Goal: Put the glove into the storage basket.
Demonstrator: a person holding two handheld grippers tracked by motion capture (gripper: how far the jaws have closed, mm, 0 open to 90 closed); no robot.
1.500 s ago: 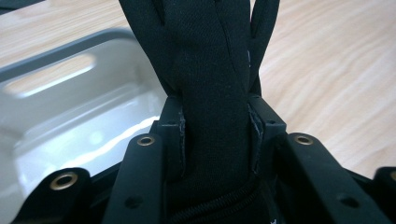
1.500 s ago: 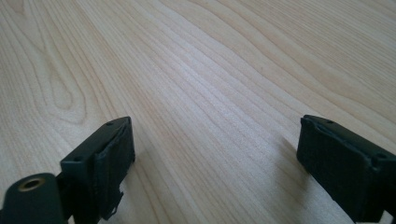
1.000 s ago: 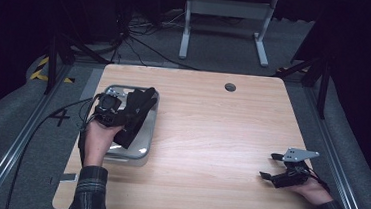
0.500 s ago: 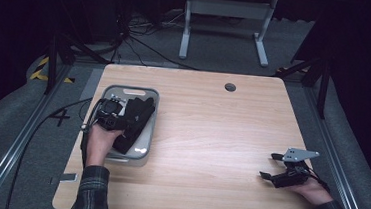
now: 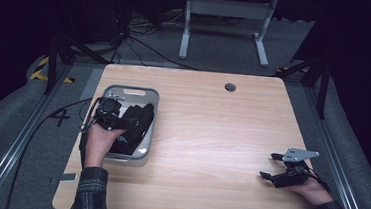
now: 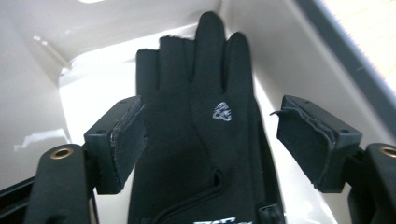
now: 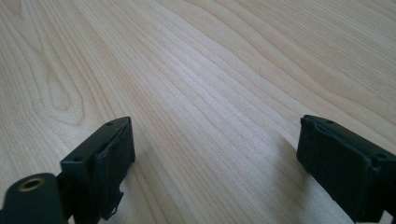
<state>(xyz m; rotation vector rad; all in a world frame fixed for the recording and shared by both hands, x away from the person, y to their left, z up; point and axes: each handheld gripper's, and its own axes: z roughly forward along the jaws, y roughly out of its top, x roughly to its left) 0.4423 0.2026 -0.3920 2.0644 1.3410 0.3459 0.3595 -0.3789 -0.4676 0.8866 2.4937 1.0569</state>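
I am at the release step: the black glove (image 6: 201, 126) lies flat in the grey plastic bin (image 5: 147, 92) at the left side of the table (image 5: 221, 137), fingers pointing to the far wall of the bin in the left gripper view. The left gripper (image 6: 210, 135) hangs over it, and its jaws have just been opening. Now they stand spread on both sides of the glove; the left pad looks to brush the glove edge, the right pad is clearly apart, so no grip anymore, I judge the glove is let go.

The right gripper (image 7: 212, 158) rests low over bare wood near the right edge of the table, jaws wide apart and w/ nothing between them.

Inside the bin I see dark fabric under and beside my hand in the high view; if it is one glove or a pair, I cannot tell, too dark.

Next move, in my opinion: lift the left gripper straight up out of the bin, w/o catching the fabric on a pad or hitting the bin wall.
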